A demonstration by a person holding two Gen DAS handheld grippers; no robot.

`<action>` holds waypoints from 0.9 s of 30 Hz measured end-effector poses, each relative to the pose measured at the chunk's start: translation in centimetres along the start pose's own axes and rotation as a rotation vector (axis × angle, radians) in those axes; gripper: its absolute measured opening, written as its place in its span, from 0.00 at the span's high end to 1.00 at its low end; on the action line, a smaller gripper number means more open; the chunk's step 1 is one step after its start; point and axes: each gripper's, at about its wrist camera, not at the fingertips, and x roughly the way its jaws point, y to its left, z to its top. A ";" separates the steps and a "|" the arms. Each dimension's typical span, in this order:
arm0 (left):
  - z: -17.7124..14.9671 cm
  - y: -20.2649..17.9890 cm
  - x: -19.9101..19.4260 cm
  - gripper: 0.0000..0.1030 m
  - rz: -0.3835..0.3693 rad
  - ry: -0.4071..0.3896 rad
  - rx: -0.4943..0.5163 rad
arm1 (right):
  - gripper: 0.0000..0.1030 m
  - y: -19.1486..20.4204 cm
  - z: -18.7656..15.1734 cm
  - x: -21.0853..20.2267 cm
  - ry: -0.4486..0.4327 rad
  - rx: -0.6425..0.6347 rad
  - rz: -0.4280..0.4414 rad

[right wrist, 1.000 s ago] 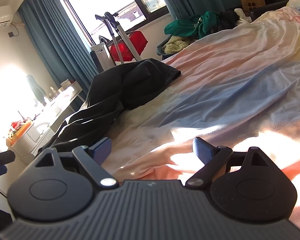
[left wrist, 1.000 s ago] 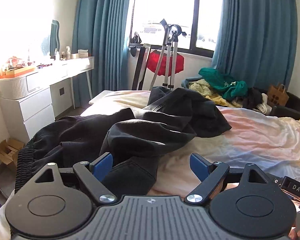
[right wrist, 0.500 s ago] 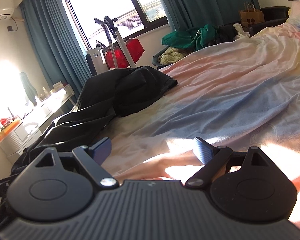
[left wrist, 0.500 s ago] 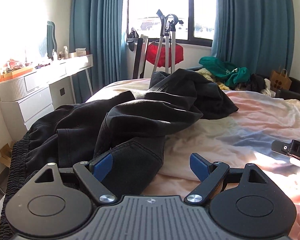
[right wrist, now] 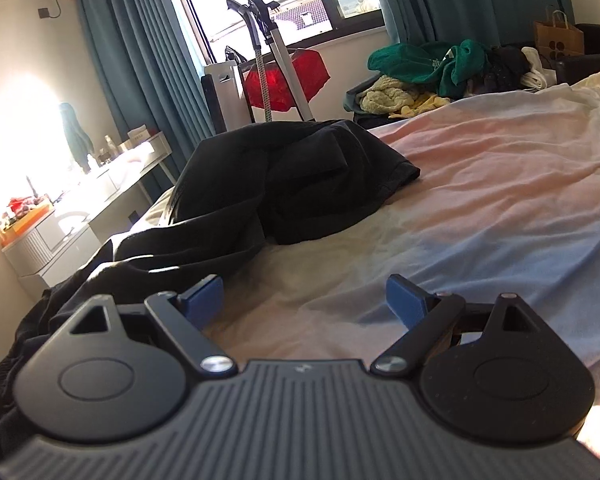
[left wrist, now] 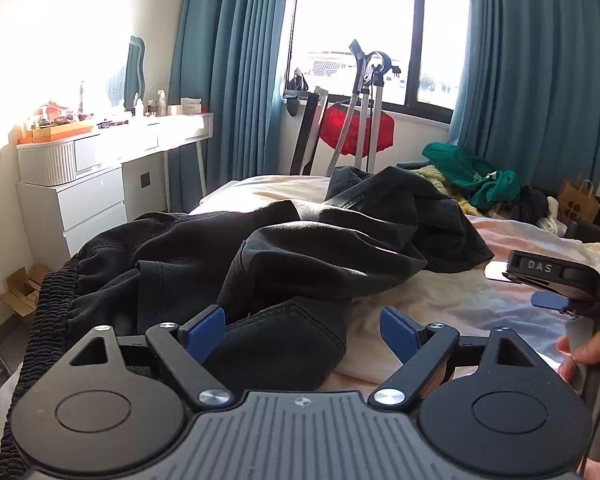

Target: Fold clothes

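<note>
Fingers [left wrist: 204, 330] of both grippers standing wide apart, gripping nothing; black trousers [left wrist: 284, 248] lying crumpled on bed [right wrist: 480, 200] (soft, limp; elastic waistband [left wrist: 50, 320] looking best hold).

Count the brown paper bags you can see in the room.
1. The paper bag stands past the far side of the bed, right of the clothes pile. Others could be hidden behind that pile.

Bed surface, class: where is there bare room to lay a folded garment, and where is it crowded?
Free: the wide pastel bedsheet to the right of the crumpled black trousers, ahead of the open right gripper. Crowded: the bed's left side under the trousers, where the open left gripper hovers, and the clothes pile beyond the bed under the window.
</note>
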 end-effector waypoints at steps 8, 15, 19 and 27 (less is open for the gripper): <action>-0.6 2.5 5.0 0.15 0.015 0.037 -0.090 | 0.13 -0.5 3.2 12.9 0.013 0.284 -0.007; -1.3 4.7 9.1 0.15 0.061 0.125 -0.148 | 0.13 0.3 5.0 20.0 -0.006 0.378 -0.008; -1.8 6.1 10.4 0.15 0.030 0.162 -0.230 | 0.37 1.5 5.6 22.3 -0.011 0.326 -0.025; -1.4 6.6 9.9 0.15 0.020 0.168 -0.252 | 0.94 6.8 10.8 20.4 -0.146 0.071 -0.139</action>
